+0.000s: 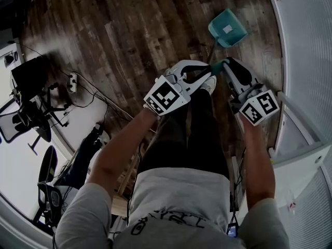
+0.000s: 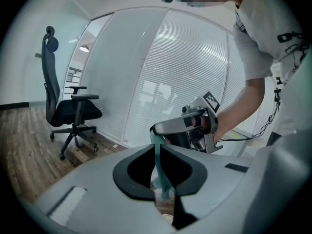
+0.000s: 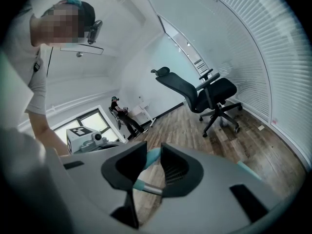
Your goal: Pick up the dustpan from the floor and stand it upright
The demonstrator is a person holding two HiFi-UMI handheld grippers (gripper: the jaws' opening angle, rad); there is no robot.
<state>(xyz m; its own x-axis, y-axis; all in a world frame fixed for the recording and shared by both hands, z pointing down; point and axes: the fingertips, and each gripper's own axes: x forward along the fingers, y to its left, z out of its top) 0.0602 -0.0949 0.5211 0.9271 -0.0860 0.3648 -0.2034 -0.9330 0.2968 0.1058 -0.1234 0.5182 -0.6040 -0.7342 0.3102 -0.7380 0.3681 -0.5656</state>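
The teal dustpan [image 1: 228, 29] has its pan down on the wood floor by the white wall, and its long handle [image 1: 213, 56] rises toward me. Both grippers meet at the handle's upper end. My left gripper [image 1: 207, 72] comes in from the left, with the teal handle [image 2: 160, 155] running between its dark pads. My right gripper [image 1: 224, 64] is shut on the handle's top, where teal grip and metal tube [image 3: 148, 189] lie between its jaws. In the left gripper view the right gripper [image 2: 195, 126] clamps the handle just above.
A black office chair [image 2: 73, 113] stands on the wood floor by the blind-covered glass wall [image 2: 161, 82]. More chairs [image 1: 31, 118], cables and a power strip [image 1: 72, 82] lie at the left. A curved white partition [image 1: 306, 61] closes the right side. My shoes [image 1: 210, 84] are beneath the grippers.
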